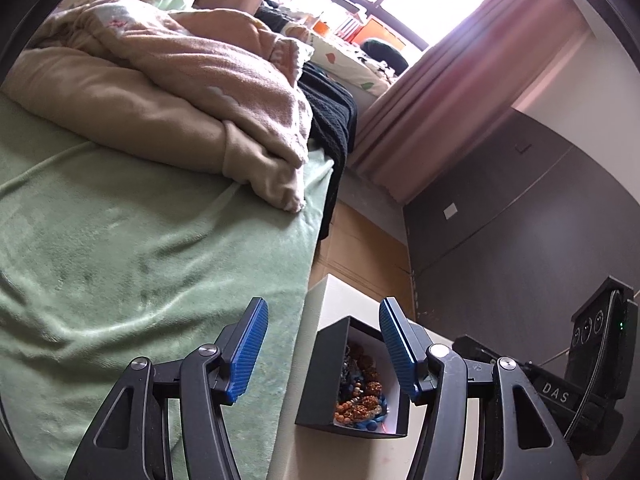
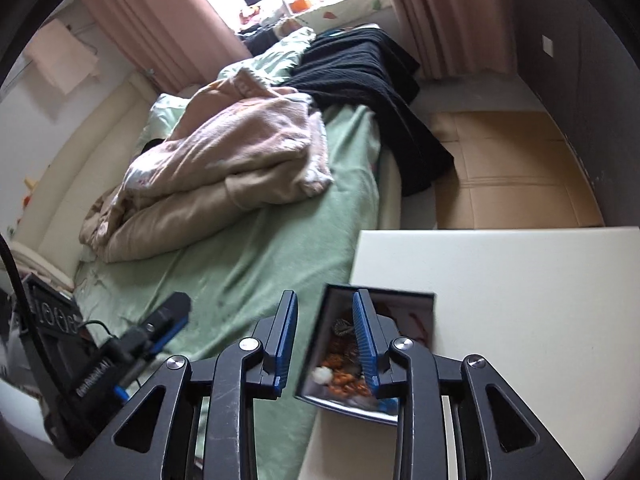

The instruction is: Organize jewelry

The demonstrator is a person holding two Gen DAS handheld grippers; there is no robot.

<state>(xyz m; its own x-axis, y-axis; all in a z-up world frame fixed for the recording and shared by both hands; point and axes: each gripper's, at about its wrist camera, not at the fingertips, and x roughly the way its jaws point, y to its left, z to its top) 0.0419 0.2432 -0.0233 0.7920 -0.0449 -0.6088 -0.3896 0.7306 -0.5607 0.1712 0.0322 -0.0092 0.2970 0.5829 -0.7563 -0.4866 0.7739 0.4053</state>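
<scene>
A small black box (image 1: 316, 384) stands open on the white table (image 1: 348, 300), near the table's corner by the bed. It holds a heap of jewelry (image 1: 360, 396): orange and brown bead strings and some blue beads. My left gripper (image 1: 323, 309) hovers open above the box's left side, its blue pads wide apart and empty. In the right wrist view the box (image 2: 412, 320) sits just under my right gripper (image 2: 325, 296), which is open. Its right finger hangs over the beads (image 2: 340, 380), its left finger outside the box's left wall. Nothing is gripped.
A bed with a green blanket (image 2: 260, 248) runs along the table's left edge, carrying a bunched pink comforter (image 2: 224, 160) and a black knit throw (image 2: 372, 80). Wooden floor (image 2: 512, 176) lies beyond the white table (image 2: 520, 300), with pink curtains and a dark wall behind.
</scene>
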